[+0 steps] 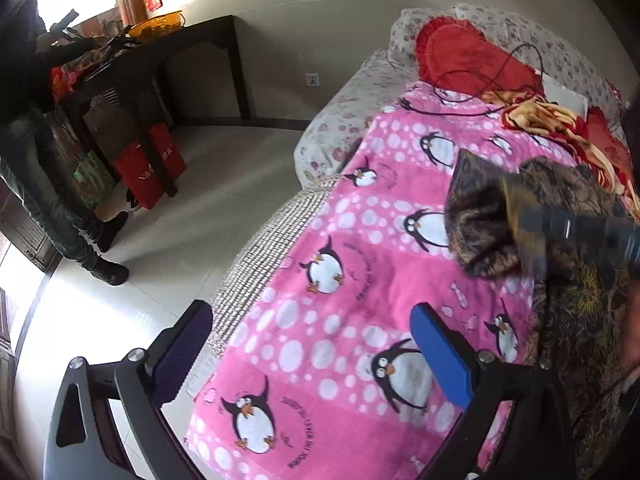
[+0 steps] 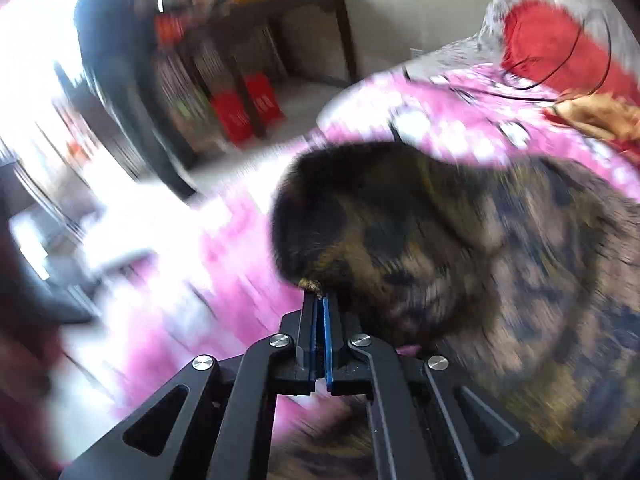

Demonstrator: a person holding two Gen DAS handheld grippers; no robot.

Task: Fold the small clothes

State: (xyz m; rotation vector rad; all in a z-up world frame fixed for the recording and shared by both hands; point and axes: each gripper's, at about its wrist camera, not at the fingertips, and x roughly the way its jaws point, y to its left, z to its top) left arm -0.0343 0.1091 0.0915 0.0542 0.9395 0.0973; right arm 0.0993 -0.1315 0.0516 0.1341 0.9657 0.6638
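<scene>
A dark brown-and-gold patterned garment [image 1: 492, 220] lies on a pink penguin blanket [image 1: 340, 280] covering a bed. The right tongs [image 2: 319, 295] are clamped tight on a pinch of the garment's edge, lifting it. The left tongs [image 1: 316, 344] hover wide apart over the blanket, holding nothing.

Curved lettering on penguin blanket [image 1: 360, 280], white print on red bag [image 1: 138, 178], both illegible
</scene>
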